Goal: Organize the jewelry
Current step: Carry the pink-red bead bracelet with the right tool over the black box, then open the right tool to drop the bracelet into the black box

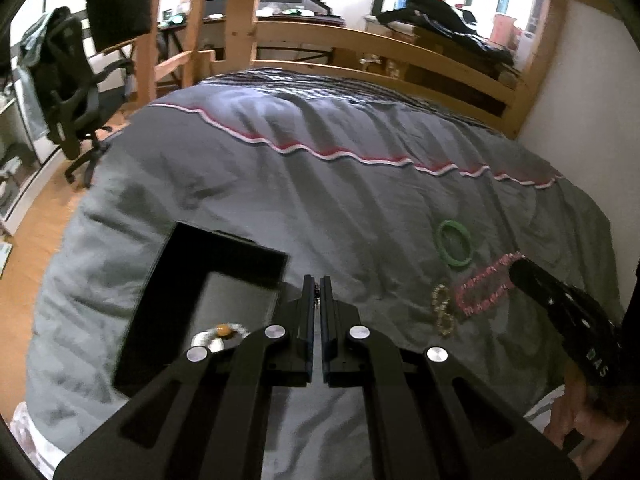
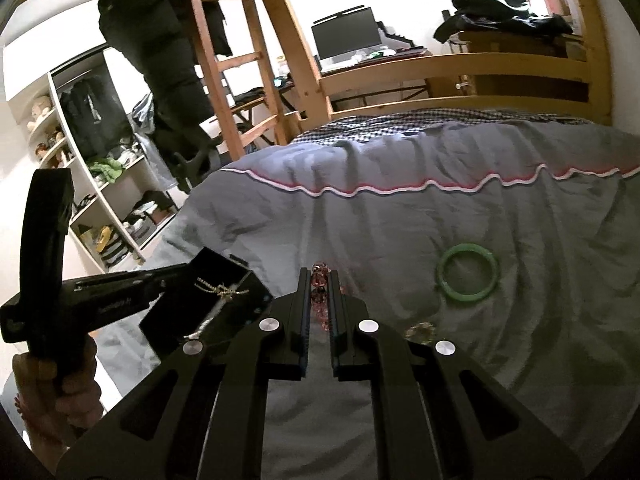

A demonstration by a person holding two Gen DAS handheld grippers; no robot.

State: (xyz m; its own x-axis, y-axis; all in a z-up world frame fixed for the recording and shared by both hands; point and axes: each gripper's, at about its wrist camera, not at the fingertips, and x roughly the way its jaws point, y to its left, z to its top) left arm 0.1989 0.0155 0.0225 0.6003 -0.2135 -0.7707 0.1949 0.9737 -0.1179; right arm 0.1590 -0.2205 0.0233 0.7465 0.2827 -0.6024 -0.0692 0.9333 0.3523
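Note:
A black jewelry box (image 1: pixel 160 304) lies on the grey duvet at the left; a silver chain with an amber bead (image 1: pixel 222 331) lies inside. In the right wrist view the box (image 2: pixel 200 308) shows a thin chain (image 2: pixel 220 290). My left gripper (image 1: pixel 317 286) is shut just right of the box with a small dark bit between its tips. My right gripper (image 2: pixel 320 276) is shut on a pink bead bracelet (image 2: pixel 320 300), which also shows in the left wrist view (image 1: pixel 486 286). A green bangle (image 1: pixel 456 244) (image 2: pixel 468 276) and a gold bead bracelet (image 1: pixel 442 310) (image 2: pixel 420 332) lie on the duvet.
The duvet (image 1: pixel 320 184) has a red and white wavy stripe (image 1: pixel 360 156). A wooden bed rail (image 1: pixel 360 44) and ladder (image 2: pixel 228 60) stand beyond. An office chair (image 1: pixel 68 88) and open shelves (image 2: pixel 100 200) are at the left. A white wall (image 1: pixel 580 100) borders the right.

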